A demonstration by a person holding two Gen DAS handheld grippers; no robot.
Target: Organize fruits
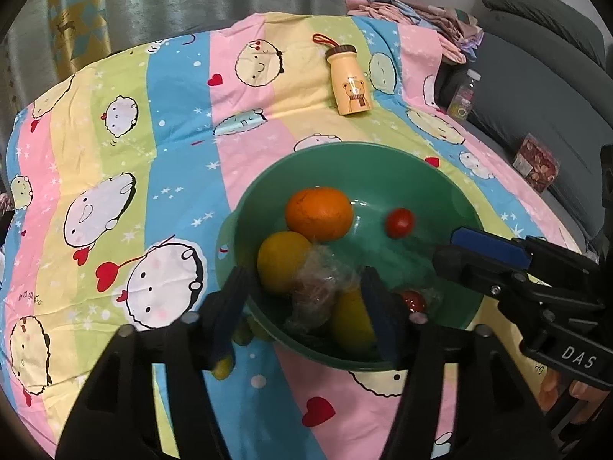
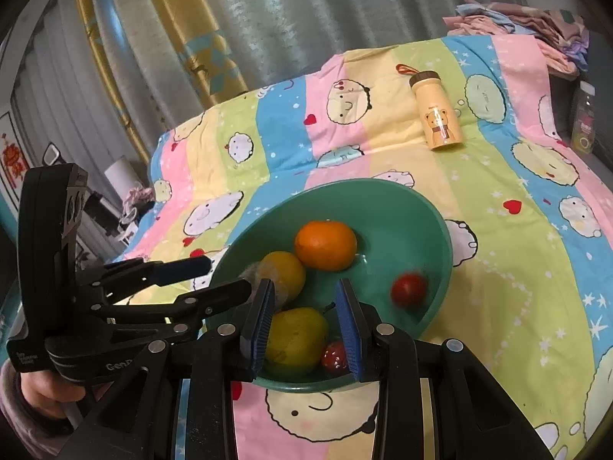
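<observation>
A green bowl [image 1: 402, 176] [image 2: 429, 222] sits on the striped cartoon cloth. It holds an orange [image 1: 318, 212] [image 2: 325, 244], a yellow fruit [image 1: 281, 258] [image 2: 285, 270], a second yellow fruit [image 1: 350, 320] [image 2: 295, 337], a blurred small tomato [image 1: 399, 222] [image 2: 408, 289], a red strawberry-like fruit [image 1: 413, 299] [image 2: 335, 356] and crumpled clear wrap [image 1: 322, 287]. My left gripper [image 1: 302, 306] [image 2: 230, 276] is open, straddling the bowl's near-left rim. My right gripper [image 2: 306, 326] [image 1: 459, 247] is open over the bowl's near side, above the second yellow fruit.
A yellow bear-print bottle [image 1: 349, 80] [image 2: 436, 111] lies on the cloth behind the bowl. Small green fruits [image 1: 224, 368] lie outside the bowl under my left finger. Folded clothes [image 1: 413, 11], a jar [image 1: 465, 94] and a box [image 1: 536, 163] are at the right, by a grey sofa.
</observation>
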